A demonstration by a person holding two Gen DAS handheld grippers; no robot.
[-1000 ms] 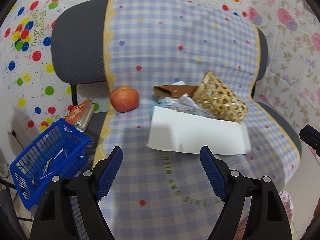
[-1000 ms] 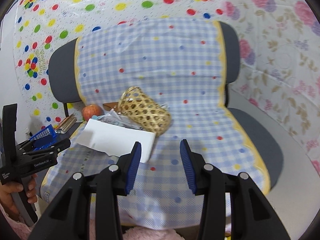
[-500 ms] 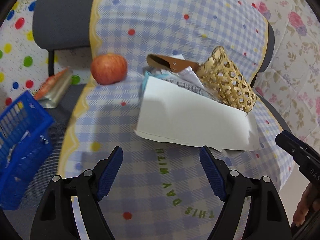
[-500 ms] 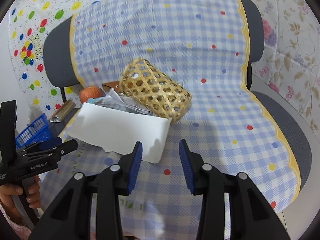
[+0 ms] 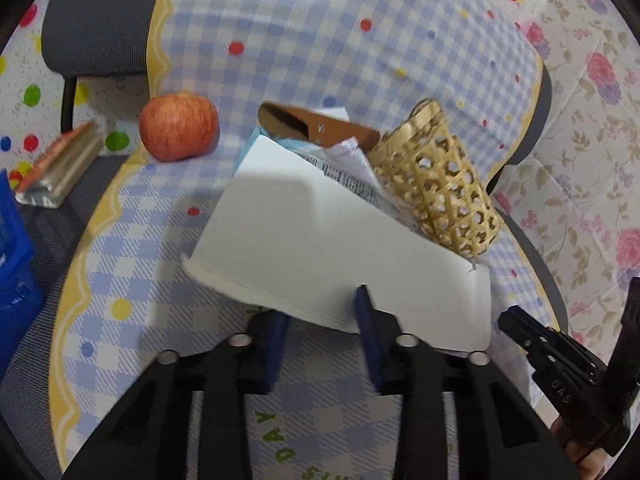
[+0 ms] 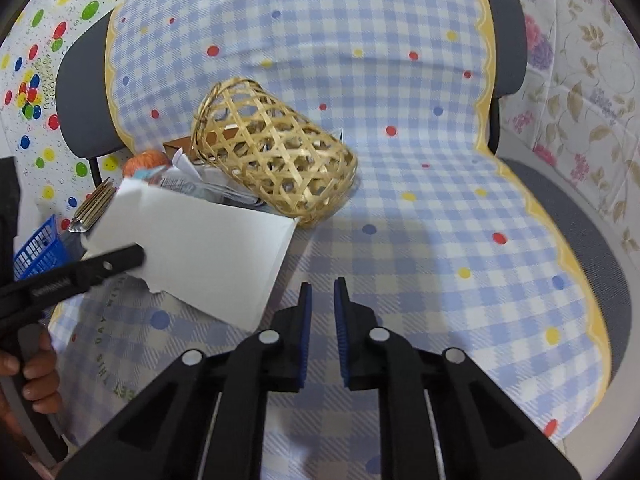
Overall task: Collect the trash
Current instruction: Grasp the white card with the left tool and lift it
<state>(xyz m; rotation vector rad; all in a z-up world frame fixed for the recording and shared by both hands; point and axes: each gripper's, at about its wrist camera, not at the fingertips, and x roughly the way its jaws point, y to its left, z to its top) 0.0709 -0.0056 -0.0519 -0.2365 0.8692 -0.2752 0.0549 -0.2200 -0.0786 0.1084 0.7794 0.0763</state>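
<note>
A white sheet of paper point(image 5: 320, 248) lies on the checked cloth of a chair seat, also in the right wrist view point(image 6: 208, 248). Crumpled wrappers point(image 5: 348, 164) lie behind it beside a tipped woven basket point(image 5: 444, 184) point(image 6: 276, 152). My left gripper point(image 5: 320, 316) straddles the paper's near edge, jaws partly closed, one finger over it and one under. My right gripper point(image 6: 322, 312) hovers empty over the cloth right of the paper, jaws nearly together with a small gap.
A red apple point(image 5: 178, 126) and a brown clip-like object point(image 5: 316, 126) lie behind the paper. A blue plastic basket point(image 5: 16, 248) stands at the left off the seat, with a small book-like stack point(image 5: 60, 168) near it. Floral wall covering at right.
Both grippers moved in toward the seat. The left jaws narrowed from wide open around the paper's edge. The right jaws closed to a small gap.
</note>
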